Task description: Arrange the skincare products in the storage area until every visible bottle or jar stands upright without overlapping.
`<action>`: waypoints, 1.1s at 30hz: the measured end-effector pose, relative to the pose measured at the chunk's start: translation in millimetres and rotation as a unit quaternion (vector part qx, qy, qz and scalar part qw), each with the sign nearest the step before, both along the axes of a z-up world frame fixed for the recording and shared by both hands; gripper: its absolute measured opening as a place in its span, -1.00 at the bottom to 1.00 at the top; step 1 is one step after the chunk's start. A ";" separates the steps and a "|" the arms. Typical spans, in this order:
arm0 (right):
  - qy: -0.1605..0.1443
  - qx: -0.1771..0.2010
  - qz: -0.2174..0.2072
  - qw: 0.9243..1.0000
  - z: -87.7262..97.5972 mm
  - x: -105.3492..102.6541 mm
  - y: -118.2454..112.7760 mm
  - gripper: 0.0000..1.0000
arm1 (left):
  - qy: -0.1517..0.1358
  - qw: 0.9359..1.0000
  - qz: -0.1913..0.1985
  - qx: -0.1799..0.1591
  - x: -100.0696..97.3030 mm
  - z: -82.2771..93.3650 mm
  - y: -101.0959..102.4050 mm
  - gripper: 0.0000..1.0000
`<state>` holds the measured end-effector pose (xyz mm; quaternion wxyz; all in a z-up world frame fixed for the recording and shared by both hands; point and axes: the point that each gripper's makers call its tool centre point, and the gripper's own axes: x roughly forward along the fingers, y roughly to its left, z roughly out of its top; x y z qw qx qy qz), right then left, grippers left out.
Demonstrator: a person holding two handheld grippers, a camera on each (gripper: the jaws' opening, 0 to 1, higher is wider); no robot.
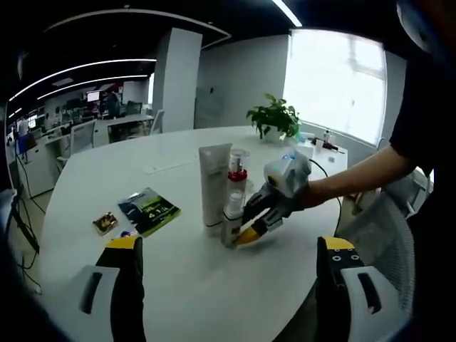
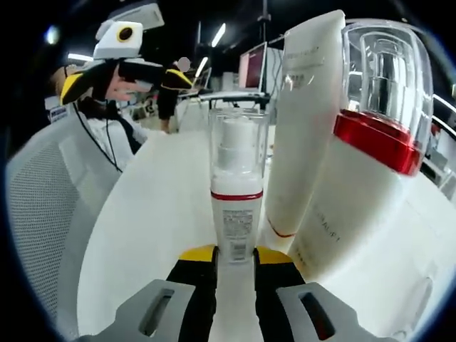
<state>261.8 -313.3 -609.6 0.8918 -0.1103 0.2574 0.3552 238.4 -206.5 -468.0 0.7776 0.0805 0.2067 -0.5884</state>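
Note:
Three skincare products stand close together on the round white table [image 1: 92, 178]. A tall white tube [image 1: 214, 185] stands on its cap, with a red-collared bottle [image 1: 237, 173] behind it and a small pump bottle [image 1: 232, 217] in front. My right gripper [image 1: 248, 234] comes in from the right, low by the small bottle's base. In the right gripper view its jaws [image 2: 235, 258] press both sides of the small pump bottle [image 2: 234, 206], which is upright. Beside it are the tube [image 2: 306, 121] and the red-collared bottle [image 2: 370, 178]. My left gripper [image 1: 229, 244] hangs open, short of the group.
A green packet [image 1: 149, 209] and a small snack packet [image 1: 105, 222] lie left of the bottles. A potted plant [image 1: 274, 117] stands at the table's far side. A mesh chair [image 2: 43, 214] sits by the table edge. The left gripper [image 2: 125, 77] is in the air in the right gripper view.

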 end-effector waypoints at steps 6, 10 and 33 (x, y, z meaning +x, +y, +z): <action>0.001 -0.001 0.003 1.000 0.4 1.9 -1.8 -0.76 | -0.001 1.000 0.001 0.002 -0.4 -0.5 1.3 0.87; 0.001 0.002 0.002 1.000 1.0 2.1 -1.1 -0.74 | -0.002 1.000 0.002 0.002 -0.6 -0.3 1.4 0.87; 0.020 -0.002 -0.027 0.999 16.3 -26.1 -12.8 -0.55 | -0.008 1.000 0.000 -0.003 -3.8 11.3 3.2 0.87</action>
